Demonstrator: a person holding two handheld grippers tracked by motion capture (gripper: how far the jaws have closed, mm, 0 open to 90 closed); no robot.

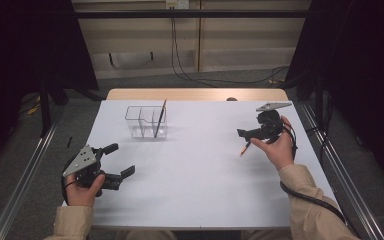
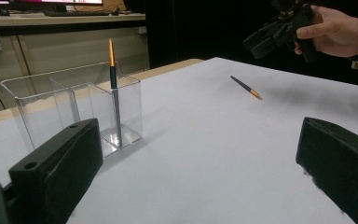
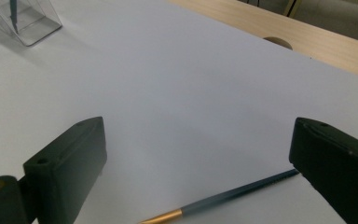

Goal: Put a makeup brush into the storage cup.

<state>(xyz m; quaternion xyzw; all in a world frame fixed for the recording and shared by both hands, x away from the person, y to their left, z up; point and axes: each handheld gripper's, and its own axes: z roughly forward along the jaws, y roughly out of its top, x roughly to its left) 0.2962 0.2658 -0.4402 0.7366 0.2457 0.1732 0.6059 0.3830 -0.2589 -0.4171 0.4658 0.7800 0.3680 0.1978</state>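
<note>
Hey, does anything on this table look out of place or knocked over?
One pen lies loose on the white table under the open right gripper, while another pen stands upright in the clear holder. Nothing looks spilled or damaged.

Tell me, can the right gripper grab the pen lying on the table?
Probably yes. The right gripper hovers just above the pen with its jaws wide open, and the white table around the pen looks bare, so nothing seems to block it.
</note>
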